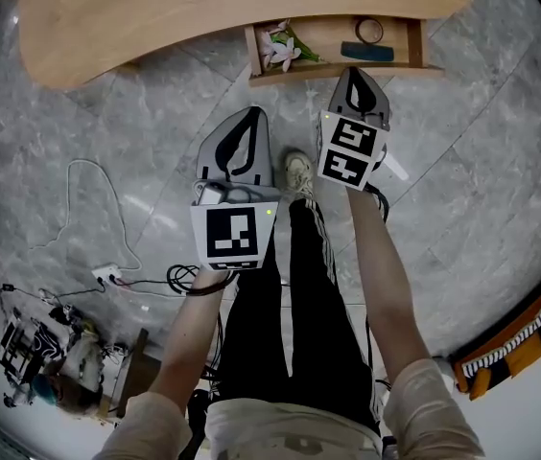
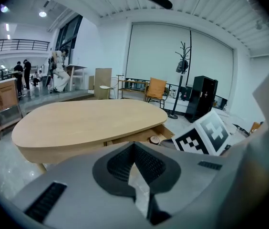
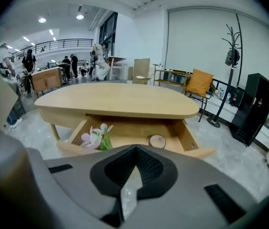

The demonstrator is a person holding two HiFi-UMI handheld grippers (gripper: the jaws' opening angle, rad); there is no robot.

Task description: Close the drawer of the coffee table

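Observation:
The oval wooden coffee table [image 1: 155, 17] lies at the top of the head view, with its drawer [image 1: 299, 73] pulled out toward me. Inside the drawer are pink artificial flowers [image 1: 280, 48], a ring-shaped roll [image 1: 369, 31] and a dark flat object [image 1: 366, 52]. My right gripper [image 1: 354, 73] is shut on nothing, its tip just short of the drawer's front edge. In the right gripper view the gripper [image 3: 134, 149] faces the open drawer [image 3: 201, 152] and flowers [image 3: 94, 136]. My left gripper [image 1: 249, 115] hangs further back over the floor, shut and empty, and its own view [image 2: 134, 146] shows the table [image 2: 87, 120].
Grey stone floor surrounds the table. A power strip with cables [image 1: 107, 276] lies at left, and a striped orange object [image 1: 520, 338] at right. My foot [image 1: 299, 175] stands between the grippers. A coat stand [image 3: 227, 56], chair [image 3: 199, 85] and black cabinet [image 3: 253, 109] stand behind the table.

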